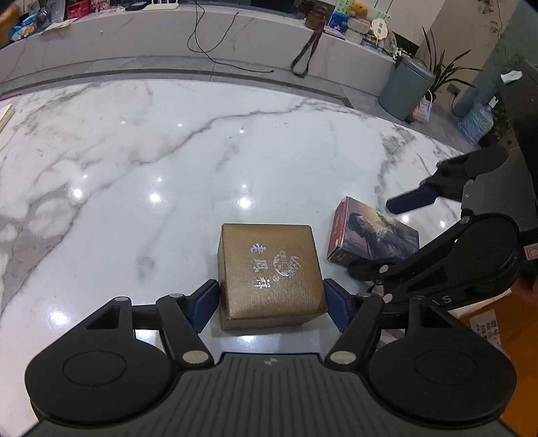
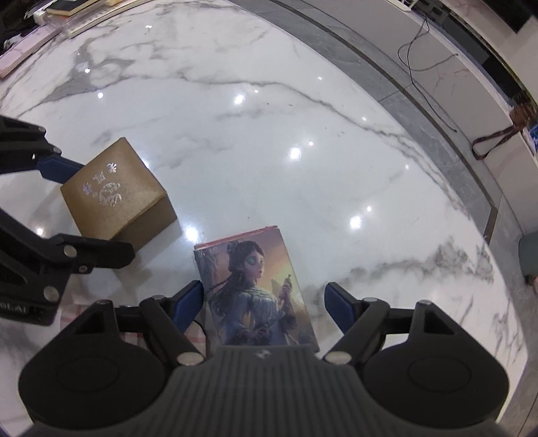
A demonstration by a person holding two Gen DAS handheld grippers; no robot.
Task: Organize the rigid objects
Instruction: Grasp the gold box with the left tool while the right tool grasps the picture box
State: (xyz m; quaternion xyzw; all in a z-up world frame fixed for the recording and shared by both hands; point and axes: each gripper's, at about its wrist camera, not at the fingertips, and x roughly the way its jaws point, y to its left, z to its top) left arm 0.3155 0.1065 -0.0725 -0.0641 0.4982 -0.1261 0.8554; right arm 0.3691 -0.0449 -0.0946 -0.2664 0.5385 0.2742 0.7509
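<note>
A gold box [image 1: 270,274] with silver characters stands on the white marble table [image 1: 168,161]. My left gripper [image 1: 270,304] has its blue pads touching both sides of the box and is shut on it. In the right wrist view the gold box [image 2: 114,198] sits at the left. A flat box printed with a girl's portrait [image 2: 257,285] lies on the table between the fingers of my right gripper [image 2: 265,306]. The right gripper is open: its left pad is at the box's edge, its right pad stands apart. The picture box [image 1: 373,235] also shows in the left wrist view, under the right gripper's fingertip [image 1: 410,200].
Books and papers [image 2: 50,20] lie at the table's far left edge. Beyond the table is a marble ledge [image 1: 168,37] with a black cable, a camera strap and trinkets. A grey bin [image 1: 405,89] and plants stand on the floor at right.
</note>
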